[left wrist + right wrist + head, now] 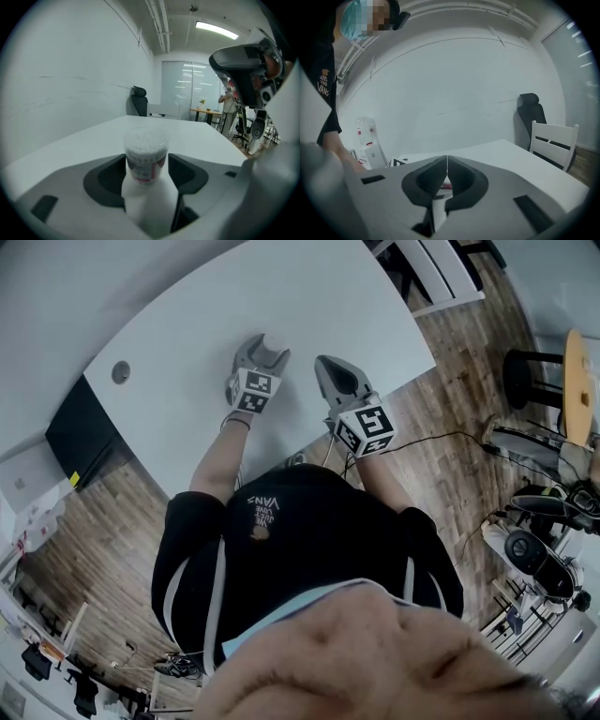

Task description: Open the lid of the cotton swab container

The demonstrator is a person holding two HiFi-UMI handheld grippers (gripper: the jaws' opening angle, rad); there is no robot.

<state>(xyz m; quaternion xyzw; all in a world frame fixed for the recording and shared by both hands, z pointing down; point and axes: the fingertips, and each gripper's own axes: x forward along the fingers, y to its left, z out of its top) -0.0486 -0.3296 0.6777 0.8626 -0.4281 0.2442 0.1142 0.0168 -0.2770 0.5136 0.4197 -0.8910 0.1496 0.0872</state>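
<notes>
Two tongs: left gripper gapes around the cotton swab container; right gripper pinched together, empty. Light, slippery plastic, I judge: clamp the body, pry the lid.

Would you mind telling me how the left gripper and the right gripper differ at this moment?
The left gripper's jaws stand apart; the right gripper's jaws are closed together. The left gripper has the cotton swab container standing between its jaws, while the right gripper holds nothing. In the head view the left gripper reaches slightly farther over the table than the right gripper. Both are grey and carry marker cubes.
</notes>
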